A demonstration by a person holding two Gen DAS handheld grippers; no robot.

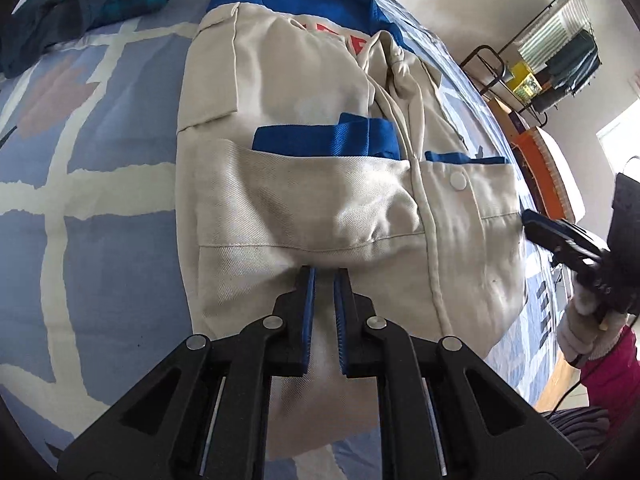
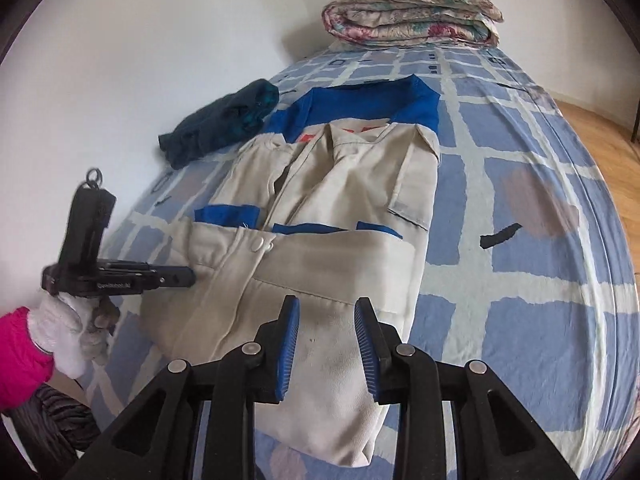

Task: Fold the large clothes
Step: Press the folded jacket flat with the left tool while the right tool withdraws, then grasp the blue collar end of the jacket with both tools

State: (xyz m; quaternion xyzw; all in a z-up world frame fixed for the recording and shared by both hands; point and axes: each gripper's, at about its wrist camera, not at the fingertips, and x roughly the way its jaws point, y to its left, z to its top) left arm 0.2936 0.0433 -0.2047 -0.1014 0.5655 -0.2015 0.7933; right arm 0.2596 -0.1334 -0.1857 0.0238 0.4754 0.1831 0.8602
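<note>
**Beige work jacket laid out on the bed, both grippers at its hem**

So here's the scene: the beige jacket with blue trim lies flat on the bed, which has a blue-and-white checked sheet. The sleeves look folded in over the body, the blue shoulder part points toward the far end, and the hem is nearest the person. There's a white snap button on the front placket.

The left gripper sits over the hem area with its blue-padded fingers only a narrow gap apart, nothing between them as far as I can see. The right gripper hovers over the hem too, fingers spread wider, also holding nothing. From the right camera you can see the left gripper's tip right at the jacket's side edge, touching or just beside it, held by a white-gloved hand with a pink sleeve.

Other stuff: a crumpled dark teal garment beside the jacket near the wall, and a folded floral quilt at the far end of the bed.
</note>
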